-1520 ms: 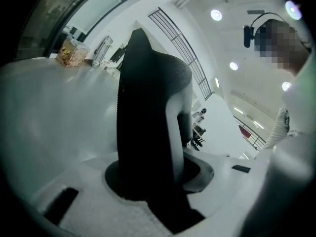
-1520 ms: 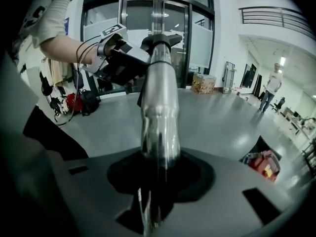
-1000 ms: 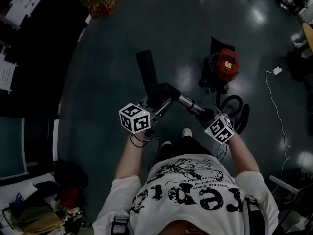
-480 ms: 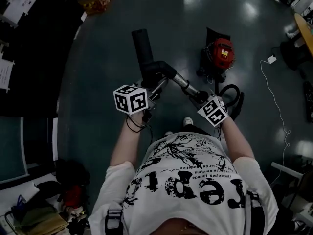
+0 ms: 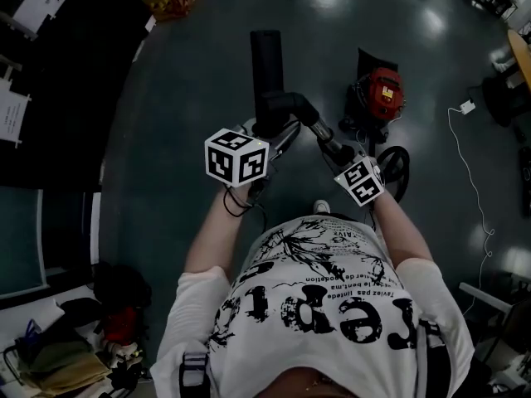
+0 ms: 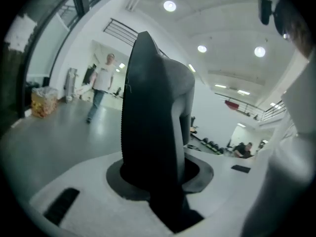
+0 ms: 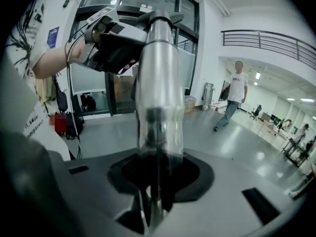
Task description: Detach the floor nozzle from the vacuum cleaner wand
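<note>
**Desk:** Which way does the floor nozzle point?

**Photographer:** From the head camera, its long black bar runs straight away from the person. It starts just beyond the left tongs and reaches up the frame over the dark floor. Its bent neck sits between the two pairs of tongs, nearer the left pair.

**Desk:** And who holds what?

**Photographer:** The left tongs are partly closed and clamped on the nozzle's black body, which fills the gap between the jaws in the left gripper view. The right tongs are closed on the shiny metal wand. In the right gripper view the wand rises dead centre from between their jaws.

**Desk:** The wand's line?

**Photographer:** It slants from the right tongs up and leftward to the nozzle's neck, where the two parts appear joined.

**Desk:** Anything around them?

**Photographer:** A red vacuum cleaner stands on the floor beyond the right tongs. Its black hose loops just to the right of them.
</note>
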Tool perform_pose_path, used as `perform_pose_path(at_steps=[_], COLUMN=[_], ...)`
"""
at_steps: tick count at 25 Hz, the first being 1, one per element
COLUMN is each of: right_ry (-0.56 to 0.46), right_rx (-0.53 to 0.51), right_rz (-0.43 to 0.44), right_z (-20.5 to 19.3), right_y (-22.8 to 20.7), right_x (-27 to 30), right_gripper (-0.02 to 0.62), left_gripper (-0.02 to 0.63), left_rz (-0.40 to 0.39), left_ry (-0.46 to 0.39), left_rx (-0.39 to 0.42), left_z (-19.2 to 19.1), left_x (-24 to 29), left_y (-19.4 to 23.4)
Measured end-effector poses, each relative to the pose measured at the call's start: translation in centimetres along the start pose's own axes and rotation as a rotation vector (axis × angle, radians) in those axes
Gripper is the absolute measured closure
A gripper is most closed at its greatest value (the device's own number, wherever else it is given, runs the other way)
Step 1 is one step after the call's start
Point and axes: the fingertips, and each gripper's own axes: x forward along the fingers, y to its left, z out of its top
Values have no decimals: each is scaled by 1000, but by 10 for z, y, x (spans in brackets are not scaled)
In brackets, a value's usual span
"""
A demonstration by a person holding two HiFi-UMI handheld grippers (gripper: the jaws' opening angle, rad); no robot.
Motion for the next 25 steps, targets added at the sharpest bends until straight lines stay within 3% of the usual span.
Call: perform_pose_path(at_steps=[3, 7, 11, 12, 14, 16, 20, 25], right_ry=[-5, 10, 140, 137, 119, 125, 140, 165], right_rx=[-57, -40, 21, 48, 104, 115, 73, 92], right_rz=[-11, 38, 29, 21, 9, 5, -2, 20], right_z=[5, 2, -58, -70, -80, -79, -74, -72], right_y=[-4, -3, -20, -26, -41, -54, -63, -61], right_x=[0, 8, 15, 10, 2, 2, 0, -1], right_gripper=[482, 483, 488, 488, 487, 488, 488, 488], left_gripper=[482, 480, 486, 486, 486, 485, 485, 485], left_rz=[-98, -31, 43, 57, 74, 73, 57, 62], left_ry=[58, 40, -219, -217, -134, -87, -84, -25], left_rx=[-13, 27, -49, -12, 87, 116, 41, -6], left_z=[0, 7, 66, 75, 76, 71, 53, 19], left_x=[-2, -1, -22, -27, -24, -15, 5, 27], left_y=[-4, -4, 1, 2, 2, 3, 6, 14])
